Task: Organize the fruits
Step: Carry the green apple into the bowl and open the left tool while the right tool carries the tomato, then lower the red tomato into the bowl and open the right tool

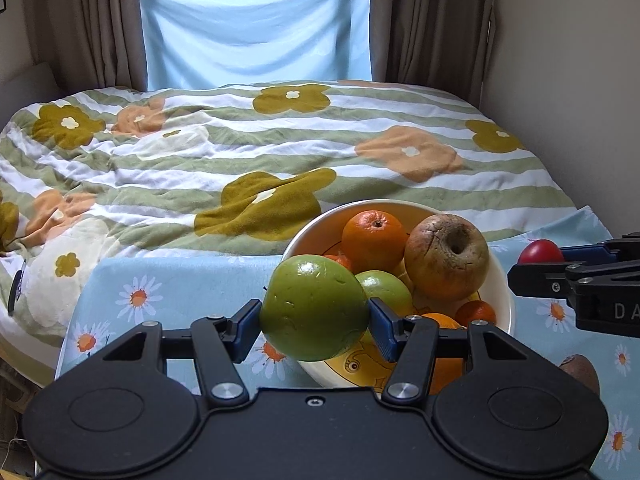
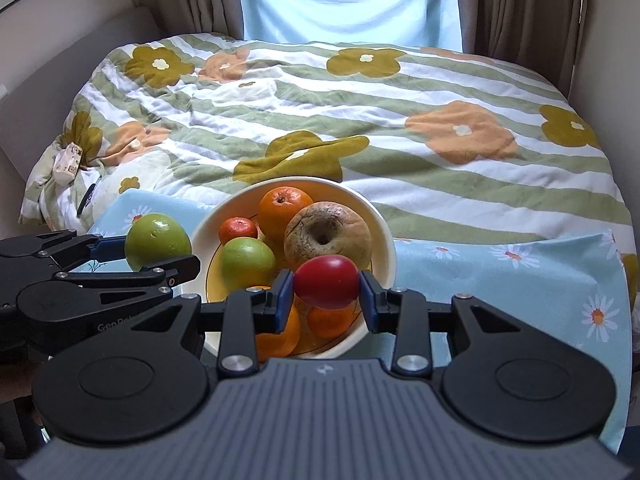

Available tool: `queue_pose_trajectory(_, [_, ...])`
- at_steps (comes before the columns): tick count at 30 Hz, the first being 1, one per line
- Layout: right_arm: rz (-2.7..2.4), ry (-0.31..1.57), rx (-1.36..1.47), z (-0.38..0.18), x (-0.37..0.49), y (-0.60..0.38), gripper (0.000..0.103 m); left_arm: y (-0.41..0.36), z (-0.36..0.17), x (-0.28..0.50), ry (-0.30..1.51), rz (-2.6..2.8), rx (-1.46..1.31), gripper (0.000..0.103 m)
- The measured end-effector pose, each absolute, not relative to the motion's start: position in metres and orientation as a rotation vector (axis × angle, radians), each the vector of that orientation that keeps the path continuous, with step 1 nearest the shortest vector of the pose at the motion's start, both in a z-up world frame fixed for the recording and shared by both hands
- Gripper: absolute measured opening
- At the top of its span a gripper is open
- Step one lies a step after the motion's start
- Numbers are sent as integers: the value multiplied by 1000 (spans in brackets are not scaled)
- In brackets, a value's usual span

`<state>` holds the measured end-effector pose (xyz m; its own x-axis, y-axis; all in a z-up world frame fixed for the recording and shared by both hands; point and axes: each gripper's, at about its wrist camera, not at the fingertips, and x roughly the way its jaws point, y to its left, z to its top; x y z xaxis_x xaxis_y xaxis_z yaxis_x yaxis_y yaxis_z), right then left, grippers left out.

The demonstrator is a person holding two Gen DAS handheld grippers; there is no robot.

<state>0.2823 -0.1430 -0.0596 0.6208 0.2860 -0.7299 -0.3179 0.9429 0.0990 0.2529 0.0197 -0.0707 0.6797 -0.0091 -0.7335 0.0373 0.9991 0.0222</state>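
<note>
My left gripper (image 1: 315, 322) is shut on a large green apple (image 1: 316, 307) and holds it just above the left rim of a white bowl (image 1: 505, 280). My right gripper (image 2: 326, 295) is shut on a small red fruit (image 2: 327, 281) over the near part of the same bowl (image 2: 385, 227). In the bowl lie an orange (image 2: 285, 205), a wrinkled brown apple (image 2: 327, 234), a second green apple (image 2: 247, 262), a small tangerine (image 2: 238, 229) and more orange fruit under my right gripper. The left gripper with its green apple (image 2: 157, 240) shows at the left of the right wrist view.
The bowl stands on a light blue daisy-print cloth (image 2: 500, 276). A brown fruit (image 1: 580, 370) lies on the cloth to the bowl's right. Behind is a bed with a striped flower quilt (image 1: 280, 152), curtains and a window. Walls close in on both sides.
</note>
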Motion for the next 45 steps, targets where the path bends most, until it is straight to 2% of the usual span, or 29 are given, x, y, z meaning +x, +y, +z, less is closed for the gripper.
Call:
queue_pose_trajectory(12, [307,857,-21,-68,291,-145,50,25,-88,276,866,-33,47,62])
queue_pose_trajectory(13, [305,859,-20,-68,291,-145,50,25,-86,275,857,-37,43,68])
queue_pose_trajectory(14, [302,860,-18,-68,291,-145,50,26,-84,274,848,-36,42,81])
queue_pose_trajectory(16, [298,860,-15,-68,291,-145,50,26,-77,270,817,-32,42,97])
queue_pose_trajectory(17, [297,860,-13,-67,291,-145,50,26,-74,267,804,-34,43,98])
queue_pose_trajectory(27, [309,858,-30,-62,289,-138,50,37,-59,237,788,-25,53,98])
queue_pose_trajectory(45, [350,877,-40,-78,299,-97,50,62,-63,203,798,12,9,98])
